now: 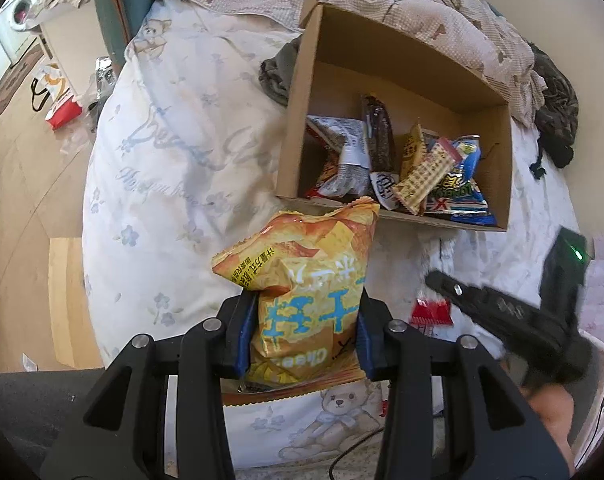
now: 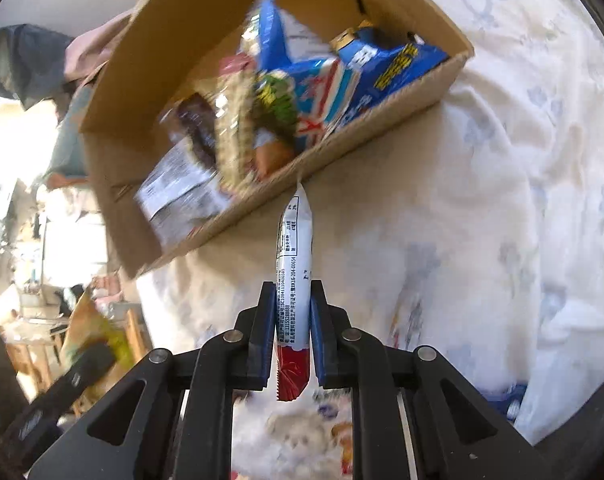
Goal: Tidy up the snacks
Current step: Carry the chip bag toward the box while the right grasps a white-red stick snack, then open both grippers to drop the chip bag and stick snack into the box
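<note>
Box (image 1: 402, 60) half full; my left hand-held gripper (image 1: 302, 332) clamps the chip bag (image 1: 302, 272), right hand-held gripper (image 2: 290, 332) clamps a slim packet (image 2: 296, 240), both still to go in.

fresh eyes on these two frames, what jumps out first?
The orange chip bag clamped in the left gripper, just short of the cardboard box of snacks on the bed. Then the slim white snack packet pinched in the right gripper, pointing at the same box.
</note>
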Demonstrator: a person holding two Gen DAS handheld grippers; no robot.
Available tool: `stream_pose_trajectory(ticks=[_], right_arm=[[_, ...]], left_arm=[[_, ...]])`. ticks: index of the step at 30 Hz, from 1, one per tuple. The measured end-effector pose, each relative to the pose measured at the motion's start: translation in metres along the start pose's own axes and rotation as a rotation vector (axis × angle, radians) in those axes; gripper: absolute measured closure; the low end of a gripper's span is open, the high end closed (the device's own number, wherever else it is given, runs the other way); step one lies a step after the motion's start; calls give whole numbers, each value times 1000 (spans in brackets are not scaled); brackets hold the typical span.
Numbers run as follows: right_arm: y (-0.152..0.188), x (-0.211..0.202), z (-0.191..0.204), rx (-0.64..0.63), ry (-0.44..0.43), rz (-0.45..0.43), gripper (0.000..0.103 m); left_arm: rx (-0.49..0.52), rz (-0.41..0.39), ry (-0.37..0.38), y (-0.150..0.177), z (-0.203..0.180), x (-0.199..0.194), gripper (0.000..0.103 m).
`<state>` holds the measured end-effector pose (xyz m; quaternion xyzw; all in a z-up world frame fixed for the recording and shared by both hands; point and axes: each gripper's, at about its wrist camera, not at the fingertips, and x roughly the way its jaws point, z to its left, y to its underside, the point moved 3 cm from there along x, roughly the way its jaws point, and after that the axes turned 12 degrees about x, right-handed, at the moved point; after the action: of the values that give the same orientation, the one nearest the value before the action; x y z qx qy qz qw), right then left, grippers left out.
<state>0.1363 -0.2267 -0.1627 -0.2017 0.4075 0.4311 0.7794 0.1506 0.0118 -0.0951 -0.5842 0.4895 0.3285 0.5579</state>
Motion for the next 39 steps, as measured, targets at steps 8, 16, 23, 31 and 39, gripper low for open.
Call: stream_pose_trajectory(ticks=[8,16,23,31,39], right_arm=[[36,-16,14,-80,-46,47,87],[29,-56,15,-209,-69,-12,87],[3,-85,27,-269,-83,-127,87],[-60,-115,43,-306,13,-277,87],[-100,-108,42,-304,77,-360,87]], left_arm=[[-1,7,-34,4,2,4,67],[16,-16,-86,5,-1,5,67],[49,-126,-112,-4,-7,-19,67],[64,-192,-64,-57,-17,-45,67],[81,-175,-56,-101,-34,-11,67]])
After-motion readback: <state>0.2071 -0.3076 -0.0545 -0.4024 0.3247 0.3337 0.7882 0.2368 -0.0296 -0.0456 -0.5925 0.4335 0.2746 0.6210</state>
